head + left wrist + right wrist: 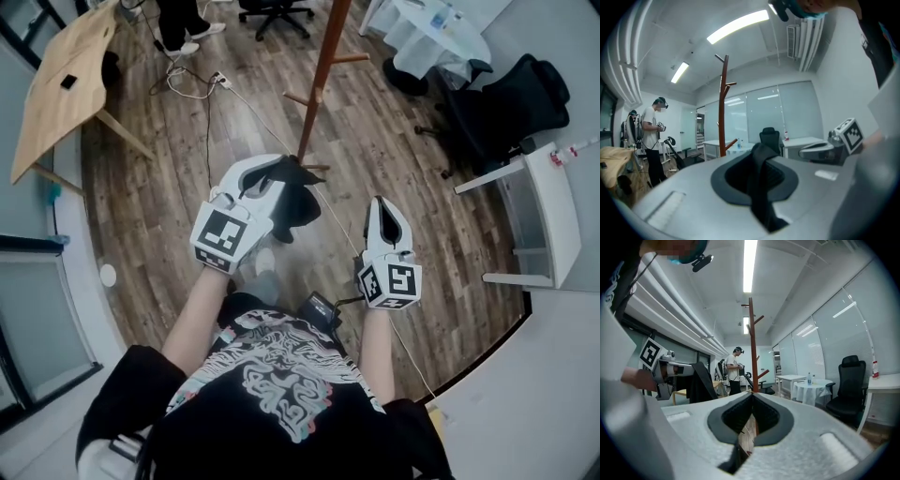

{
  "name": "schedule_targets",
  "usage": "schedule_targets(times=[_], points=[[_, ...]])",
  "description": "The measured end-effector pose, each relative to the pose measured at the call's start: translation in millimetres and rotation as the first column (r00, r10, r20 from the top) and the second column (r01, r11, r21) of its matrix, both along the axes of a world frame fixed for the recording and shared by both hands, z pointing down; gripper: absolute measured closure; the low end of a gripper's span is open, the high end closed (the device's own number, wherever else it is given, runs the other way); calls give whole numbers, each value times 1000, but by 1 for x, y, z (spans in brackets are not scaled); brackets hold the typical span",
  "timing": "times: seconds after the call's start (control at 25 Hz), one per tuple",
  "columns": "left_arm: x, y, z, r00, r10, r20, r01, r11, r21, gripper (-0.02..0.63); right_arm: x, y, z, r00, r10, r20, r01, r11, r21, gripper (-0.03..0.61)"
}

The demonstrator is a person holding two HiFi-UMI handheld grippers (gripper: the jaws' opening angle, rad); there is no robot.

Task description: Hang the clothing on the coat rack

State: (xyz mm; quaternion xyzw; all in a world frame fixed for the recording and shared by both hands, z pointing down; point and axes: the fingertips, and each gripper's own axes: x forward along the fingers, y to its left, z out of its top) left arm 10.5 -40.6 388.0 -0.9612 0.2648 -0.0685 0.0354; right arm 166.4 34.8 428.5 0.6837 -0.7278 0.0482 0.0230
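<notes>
One wood-plank floor (pixel 403 159) fills head view. Wooden coat rack (pixel 319 84) stands upright on it, ahead of both grippers. Black office chair (pixel 511 103) sits well right of rack. Black clothing (pixel 295 202) hangs from left gripper (pixel 274 172), low, near rack's foot as head view shows it. Garment type hard to tell, perhaps jacket. Left jaws clamped on fold of cloth, dark strip running down between them. Right gripper (pixel 379 201) level beside left, jaws pressed together, nothing between them.
</notes>
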Motion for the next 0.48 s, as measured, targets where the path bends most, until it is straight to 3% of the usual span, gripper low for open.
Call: schedule_targets(times=[0.48], points=[[10, -75, -5, 1000, 20, -24, -20, 1000, -10, 607, 0, -74, -1, 1000, -11, -17, 11, 1000, -5, 578]])
